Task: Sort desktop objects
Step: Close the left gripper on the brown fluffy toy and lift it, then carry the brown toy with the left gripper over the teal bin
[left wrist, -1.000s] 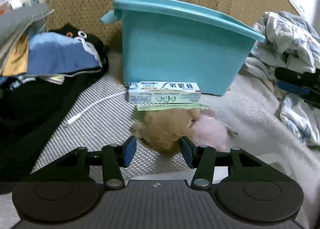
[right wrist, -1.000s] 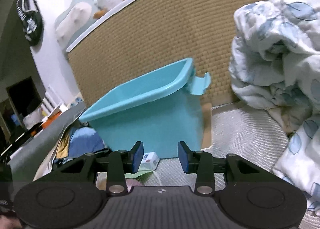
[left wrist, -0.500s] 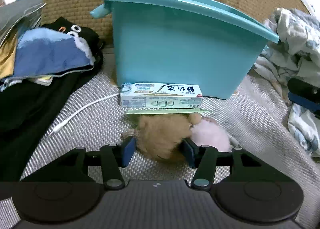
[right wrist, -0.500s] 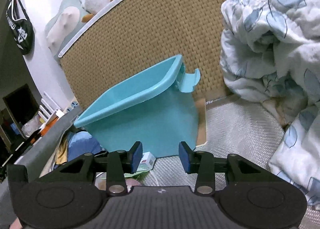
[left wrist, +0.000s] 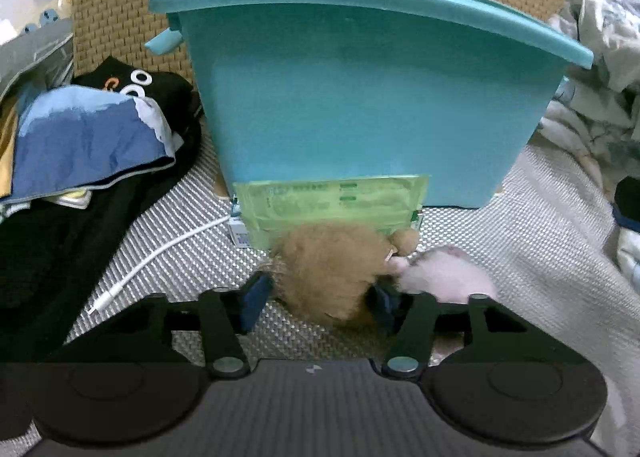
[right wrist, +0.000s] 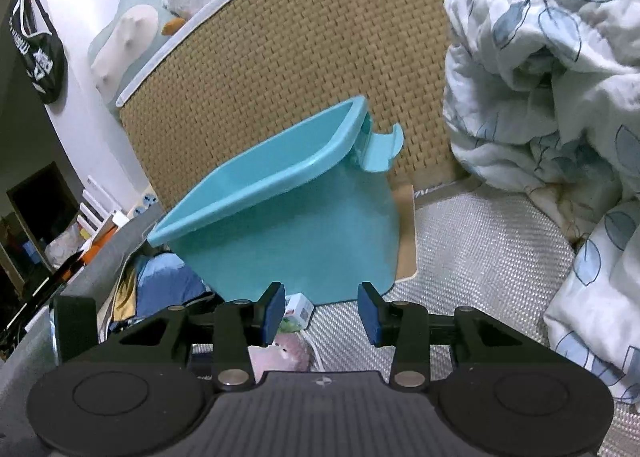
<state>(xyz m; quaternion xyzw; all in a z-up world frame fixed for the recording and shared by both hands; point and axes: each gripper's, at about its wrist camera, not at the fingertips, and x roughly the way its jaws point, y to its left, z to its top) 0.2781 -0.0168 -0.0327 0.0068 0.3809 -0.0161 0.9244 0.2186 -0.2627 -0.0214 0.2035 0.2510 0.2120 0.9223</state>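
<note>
My left gripper (left wrist: 320,297) is shut on a brown fluffy plush (left wrist: 332,269) that is joined to a pink fluffy plush (left wrist: 444,277) at its right. A green packet (left wrist: 332,201) stands tilted up behind the plush and hides most of the white toothpaste box (left wrist: 239,231). The teal plastic bin (left wrist: 360,97) stands right behind them. My right gripper (right wrist: 322,313) is open and empty, held above the mat to the right of the bin (right wrist: 288,225). The pink plush (right wrist: 280,355) and the box (right wrist: 298,307) peek out below its fingers.
A pile of black and blue clothes (left wrist: 80,145) lies at the left. A white cable (left wrist: 160,257) runs over the woven mat. A rumpled leaf-print quilt (right wrist: 552,105) fills the right. A woven headboard (right wrist: 300,49) rises behind the bin.
My left gripper moved forward and closed around the brown plush. The green packet tipped up and now covers the toothpaste box. The right gripper rose slightly.
</note>
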